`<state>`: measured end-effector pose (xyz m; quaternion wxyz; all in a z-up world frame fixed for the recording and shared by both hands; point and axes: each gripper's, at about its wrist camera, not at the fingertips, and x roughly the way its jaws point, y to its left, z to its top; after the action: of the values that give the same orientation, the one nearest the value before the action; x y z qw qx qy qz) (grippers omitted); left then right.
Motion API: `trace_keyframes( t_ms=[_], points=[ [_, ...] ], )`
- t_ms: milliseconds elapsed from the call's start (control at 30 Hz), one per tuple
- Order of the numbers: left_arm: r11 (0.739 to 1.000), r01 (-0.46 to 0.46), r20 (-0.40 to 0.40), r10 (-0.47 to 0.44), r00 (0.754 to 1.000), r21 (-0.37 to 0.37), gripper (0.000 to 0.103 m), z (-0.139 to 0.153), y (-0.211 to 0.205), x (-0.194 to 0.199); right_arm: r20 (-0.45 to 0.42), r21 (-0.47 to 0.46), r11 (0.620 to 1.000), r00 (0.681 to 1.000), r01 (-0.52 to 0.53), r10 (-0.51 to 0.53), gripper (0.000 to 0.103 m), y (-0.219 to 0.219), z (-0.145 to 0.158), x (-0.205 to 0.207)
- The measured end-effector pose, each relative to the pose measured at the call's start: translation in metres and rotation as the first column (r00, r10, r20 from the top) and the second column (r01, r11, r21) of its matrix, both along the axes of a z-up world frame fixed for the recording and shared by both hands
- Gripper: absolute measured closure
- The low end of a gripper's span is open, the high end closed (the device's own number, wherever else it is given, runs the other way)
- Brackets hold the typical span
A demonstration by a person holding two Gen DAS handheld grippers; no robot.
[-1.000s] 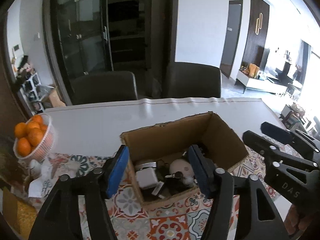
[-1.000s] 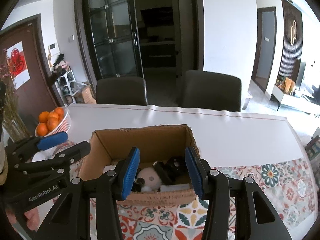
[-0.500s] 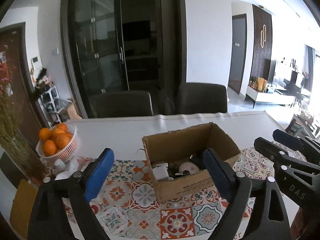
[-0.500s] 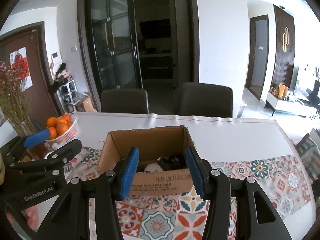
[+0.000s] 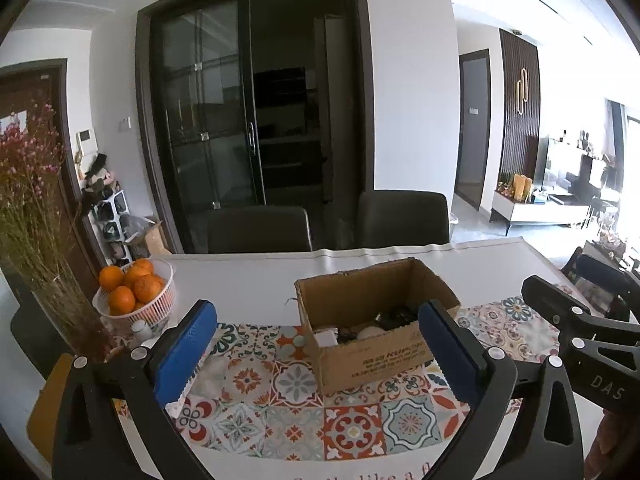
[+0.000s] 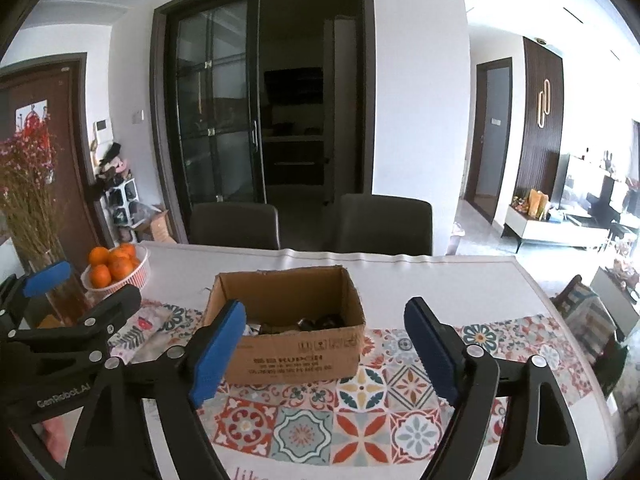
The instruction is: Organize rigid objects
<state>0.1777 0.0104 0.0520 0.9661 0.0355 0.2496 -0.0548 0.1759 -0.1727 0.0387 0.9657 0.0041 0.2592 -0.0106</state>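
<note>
1. The left gripper (image 5: 316,352) hangs above the tabletop (image 5: 248,280) with its blue fingers (image 5: 186,354) spread wide and nothing between them.
2. The right gripper (image 6: 326,356) is likewise released, its fingers (image 6: 218,350) far apart and holding nothing.
3. A cardboard box (image 6: 296,360) stands open-topped on a patterned tile mat (image 6: 360,420), ahead of both grippers and touched by neither.
4. Inside the box (image 5: 372,356) lie several small items (image 5: 372,330): a white block, a pale rounded piece and dark parts; what each is cannot be told.
5. A white basket of oranges (image 5: 134,294) sits on the tabletop well to the left of the box, beside a vase of dried flowers (image 5: 36,216).
6. Two dark chairs (image 6: 384,224) stand at the far edge of the tabletop.
</note>
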Motion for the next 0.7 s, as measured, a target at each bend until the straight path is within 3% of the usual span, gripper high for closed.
trace_keyframes(
  t_ms=[700],
  points=[
    [1.000, 0.017, 0.025, -0.018, 1.000, 0.020, 0.000, 0.008, 0.001, -0.039, 0.016, 0.024, 1.000, 1.000, 0.016, -0.017, 0.019, 0.004, 0.005, -0.042]
  ],
)
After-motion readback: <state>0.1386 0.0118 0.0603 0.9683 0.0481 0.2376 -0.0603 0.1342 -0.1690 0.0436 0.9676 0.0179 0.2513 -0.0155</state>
